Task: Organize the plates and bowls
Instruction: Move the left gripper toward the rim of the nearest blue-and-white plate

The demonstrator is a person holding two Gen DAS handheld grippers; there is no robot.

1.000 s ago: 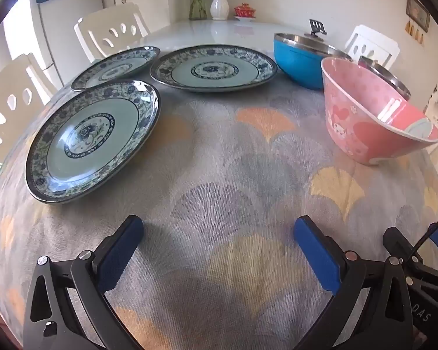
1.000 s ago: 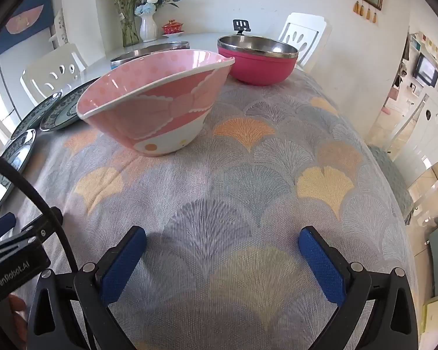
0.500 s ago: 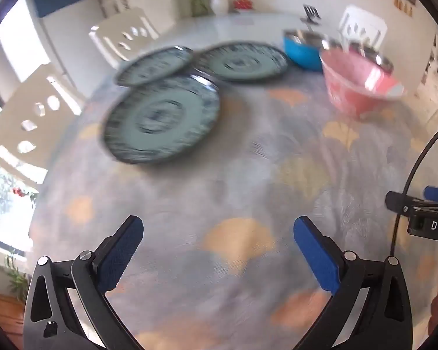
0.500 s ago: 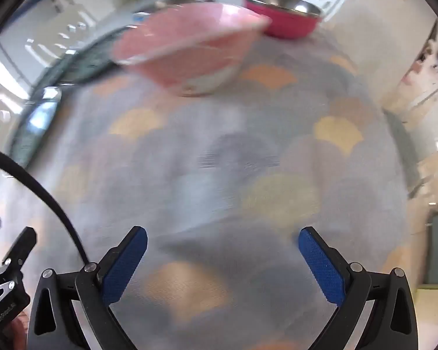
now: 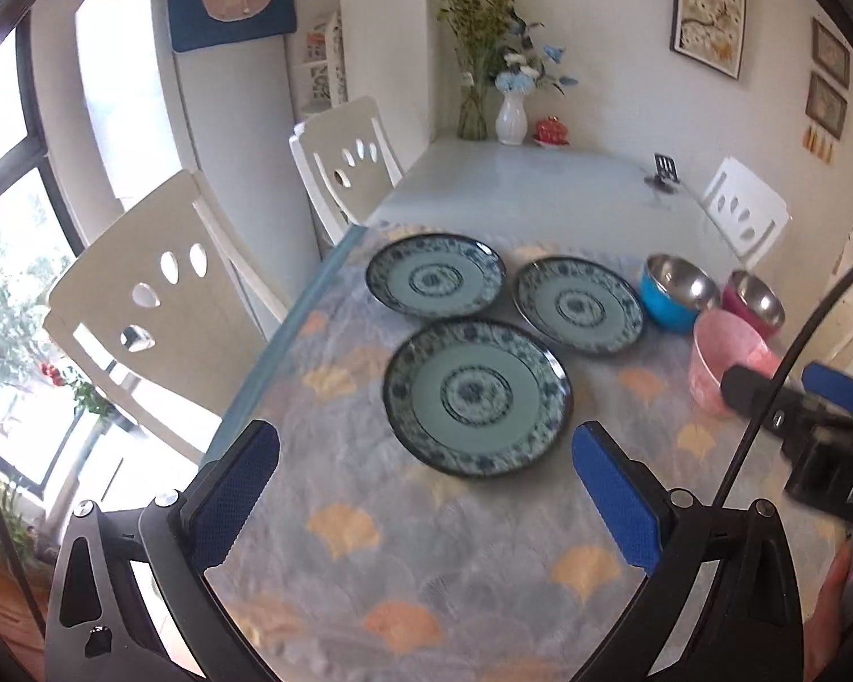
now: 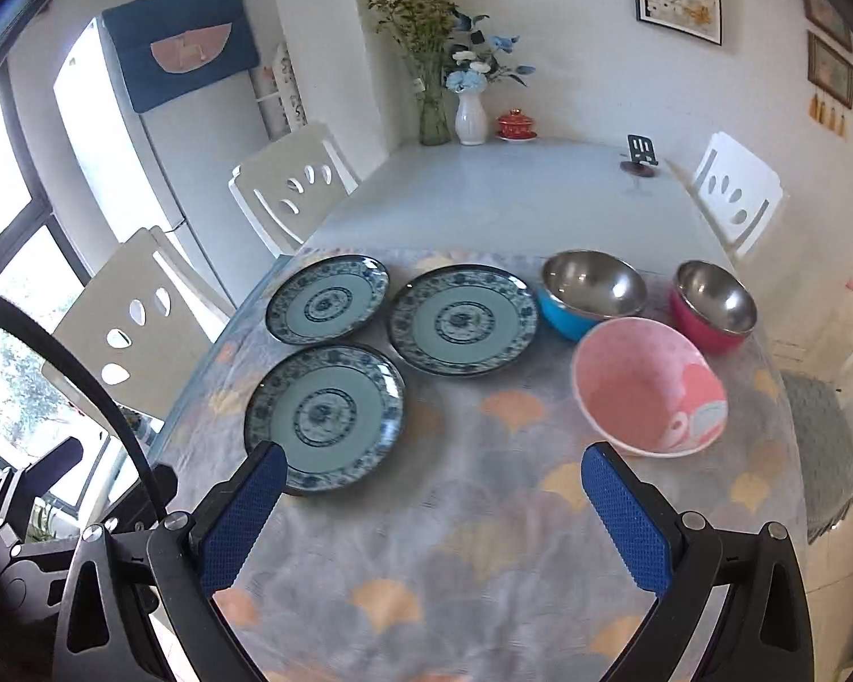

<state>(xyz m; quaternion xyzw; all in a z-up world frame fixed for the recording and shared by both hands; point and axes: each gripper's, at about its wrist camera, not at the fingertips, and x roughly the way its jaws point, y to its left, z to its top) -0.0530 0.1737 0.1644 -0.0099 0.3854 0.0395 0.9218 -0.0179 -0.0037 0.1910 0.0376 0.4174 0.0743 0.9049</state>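
The left hand-held gripper hangs above the desk with its blue pads spread wide and nothing between them; the nearest plate lies just ahead of the gap. The right hand-held gripper is likewise wide open and empty, raised over the patterned cloth, with the near plate beside its left pad and the pink bowl ahead of its right pad. Farther off lie two more plates, then a blue bowl and a red bowl side by side.
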